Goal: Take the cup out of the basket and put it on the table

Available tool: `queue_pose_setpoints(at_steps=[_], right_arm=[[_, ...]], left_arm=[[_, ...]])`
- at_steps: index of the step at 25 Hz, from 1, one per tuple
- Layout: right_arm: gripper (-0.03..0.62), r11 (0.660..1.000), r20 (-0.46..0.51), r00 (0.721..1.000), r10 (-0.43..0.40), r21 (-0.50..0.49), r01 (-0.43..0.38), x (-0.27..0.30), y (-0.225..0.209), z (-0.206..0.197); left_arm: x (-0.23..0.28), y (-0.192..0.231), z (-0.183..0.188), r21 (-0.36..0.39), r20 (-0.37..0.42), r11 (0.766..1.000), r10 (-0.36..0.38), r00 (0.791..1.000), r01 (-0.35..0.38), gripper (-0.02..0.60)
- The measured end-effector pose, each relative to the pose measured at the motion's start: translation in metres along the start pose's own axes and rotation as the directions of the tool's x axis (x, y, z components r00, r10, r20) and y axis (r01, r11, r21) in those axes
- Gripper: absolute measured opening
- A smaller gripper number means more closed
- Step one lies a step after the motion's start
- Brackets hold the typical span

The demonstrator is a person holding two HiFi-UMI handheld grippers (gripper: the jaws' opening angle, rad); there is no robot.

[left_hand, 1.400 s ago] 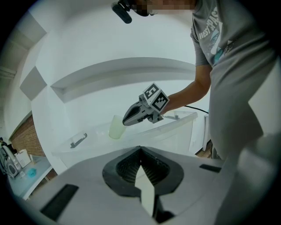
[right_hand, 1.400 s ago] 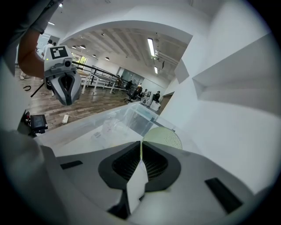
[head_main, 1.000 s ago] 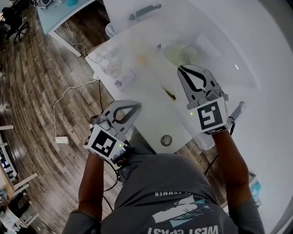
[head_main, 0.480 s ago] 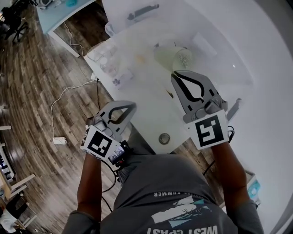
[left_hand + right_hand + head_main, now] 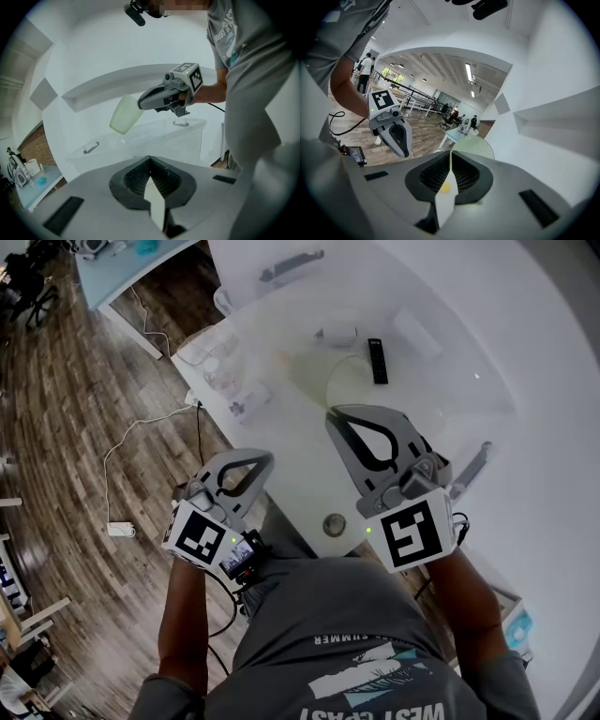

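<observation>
One white table point(image 5: 292, 470), plank floor point(image 5: 84, 427) beside — right gripper point(image 5: 334, 416) pinches the green cup point(image 5: 125, 115), left gripper point(image 5: 266, 458) pressed together, empty.

A grey short-sleeved T-shirt point(image 5: 328, 615) with a white and teal print is worn. The left gripper point(image 5: 265, 458) and the right gripper point(image 5: 337, 416) are built as light grey shells with black ribbed pads. On each, a white cube point(image 5: 409, 533) with a black square marker is carried, and a small green light is lit.
</observation>
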State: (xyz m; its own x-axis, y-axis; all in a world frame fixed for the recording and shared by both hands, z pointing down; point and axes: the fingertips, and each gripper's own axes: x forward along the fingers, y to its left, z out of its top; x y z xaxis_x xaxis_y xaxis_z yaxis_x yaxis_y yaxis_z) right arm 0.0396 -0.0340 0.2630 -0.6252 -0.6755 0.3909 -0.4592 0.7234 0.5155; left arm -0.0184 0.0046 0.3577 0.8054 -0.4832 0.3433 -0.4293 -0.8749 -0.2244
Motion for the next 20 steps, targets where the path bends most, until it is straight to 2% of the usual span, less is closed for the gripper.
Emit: queue_pose_setpoints(at_steps=[6, 20], right_arm=[[0.028, 0.999, 0.024, 0.999, 0.033, 0.014, -0.034, 0.007, 0.015, 0.003], [0.028, 0.988, 0.009, 0.988, 0.157, 0.008, -0.157, 0.03, 0.059, -0.005]], left_arm=[[0.0, 0.001, -0.005, -0.009, -0.008, 1.0, 0.006, 1.0, -0.006, 0.009], [0.001, 0.007, -0.017, -0.029, -0.026, 1.0, 0.007, 1.0, -0.007, 0.009]])
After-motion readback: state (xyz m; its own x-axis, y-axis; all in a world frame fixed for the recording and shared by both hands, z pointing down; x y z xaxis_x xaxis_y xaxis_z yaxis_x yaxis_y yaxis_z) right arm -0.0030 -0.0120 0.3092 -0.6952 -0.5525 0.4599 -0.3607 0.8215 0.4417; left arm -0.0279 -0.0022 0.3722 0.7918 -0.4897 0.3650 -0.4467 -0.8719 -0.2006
